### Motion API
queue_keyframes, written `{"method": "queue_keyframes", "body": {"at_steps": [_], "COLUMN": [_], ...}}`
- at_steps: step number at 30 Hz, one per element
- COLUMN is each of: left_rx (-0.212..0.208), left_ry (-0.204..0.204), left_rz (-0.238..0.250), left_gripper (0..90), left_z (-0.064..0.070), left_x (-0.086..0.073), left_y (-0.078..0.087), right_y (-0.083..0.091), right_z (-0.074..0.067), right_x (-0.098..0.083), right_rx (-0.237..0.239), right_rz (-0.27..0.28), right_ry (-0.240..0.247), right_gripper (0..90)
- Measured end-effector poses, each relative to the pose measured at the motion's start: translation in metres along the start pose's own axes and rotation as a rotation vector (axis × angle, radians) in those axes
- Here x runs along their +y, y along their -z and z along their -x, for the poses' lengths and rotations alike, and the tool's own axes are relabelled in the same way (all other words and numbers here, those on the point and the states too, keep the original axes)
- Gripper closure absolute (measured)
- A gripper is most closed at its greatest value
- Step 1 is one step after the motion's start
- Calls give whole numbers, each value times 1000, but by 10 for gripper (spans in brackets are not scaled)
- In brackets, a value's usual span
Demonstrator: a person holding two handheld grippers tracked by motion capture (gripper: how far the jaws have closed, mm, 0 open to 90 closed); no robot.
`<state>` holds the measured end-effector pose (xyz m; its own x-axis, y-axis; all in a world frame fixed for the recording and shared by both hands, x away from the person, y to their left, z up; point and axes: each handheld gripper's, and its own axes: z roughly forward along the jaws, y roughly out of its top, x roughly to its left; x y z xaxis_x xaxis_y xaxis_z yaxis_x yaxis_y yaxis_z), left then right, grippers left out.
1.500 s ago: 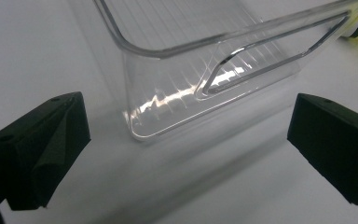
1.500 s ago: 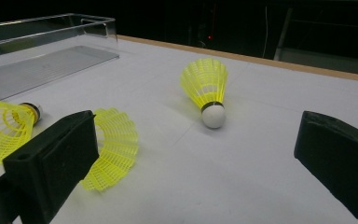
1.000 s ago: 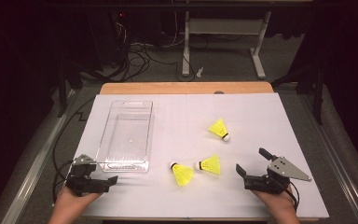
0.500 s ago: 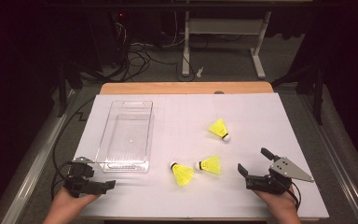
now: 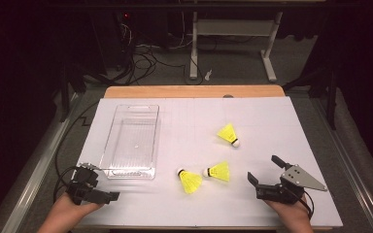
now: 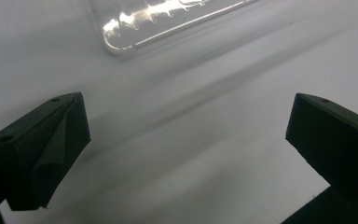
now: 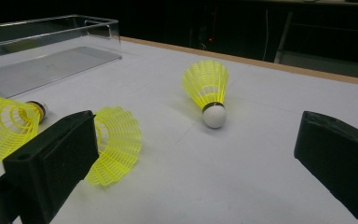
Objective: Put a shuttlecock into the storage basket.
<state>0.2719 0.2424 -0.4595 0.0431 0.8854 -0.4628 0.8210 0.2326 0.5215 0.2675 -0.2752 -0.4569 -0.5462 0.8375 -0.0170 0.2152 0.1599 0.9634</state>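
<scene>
Three yellow shuttlecocks lie on the white table: one [image 5: 228,134] toward the far right, two [image 5: 218,171] [image 5: 189,180] side by side near the front. My right gripper [image 5: 265,169] stands open just right of that pair, nothing between its jaws. In the right gripper view the gripper [image 7: 196,154] faces the far shuttlecock [image 7: 207,88], with the near pair [image 7: 116,140] [image 7: 4,123] at its left jaw. My left gripper [image 5: 102,188] rests open at the front left, close to the clear tray's [image 5: 108,145] near corner. The left gripper view has this gripper [image 6: 186,140] over bare table, the tray corner [image 6: 121,42] beyond.
The clear rectangular tray [image 7: 74,25] holds nothing that I can see. A wooden table edge [image 5: 194,91] runs along the far side. Beyond it are cables and desk legs [image 5: 193,53] on a dark floor. The sheet's [image 5: 194,116] middle and far part are bare.
My left gripper has drawn slightly back toward the front-left edge. The right gripper and the shuttlecocks have stayed in place.
</scene>
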Motion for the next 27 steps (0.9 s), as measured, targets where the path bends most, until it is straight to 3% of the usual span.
{"method": "queue_keyframes", "body": {"at_steps": [8, 11, 17, 27], "left_rx": [28, 60, 69, 92], "left_ry": [-26, -55, -87, -93], "left_rz": [-91, -135, -200, -259], "left_gripper": [7, 7, 7, 7], "left_z": [6, 7, 12, 14], "left_x": [1, -3, -6, -8], "left_y": [-2, -7, -10, -12], "right_y": [-1, -1, 0, 0], "right_z": [-1, -1, -1, -1], "right_x": [-1, -1, -1, -1], "right_rx": [7, 10, 10, 11], "right_rz": [-3, -7, -6, -9], "right_ry": [2, 2, -1, -1], "right_gripper": [2, 2, 2, 2]}}
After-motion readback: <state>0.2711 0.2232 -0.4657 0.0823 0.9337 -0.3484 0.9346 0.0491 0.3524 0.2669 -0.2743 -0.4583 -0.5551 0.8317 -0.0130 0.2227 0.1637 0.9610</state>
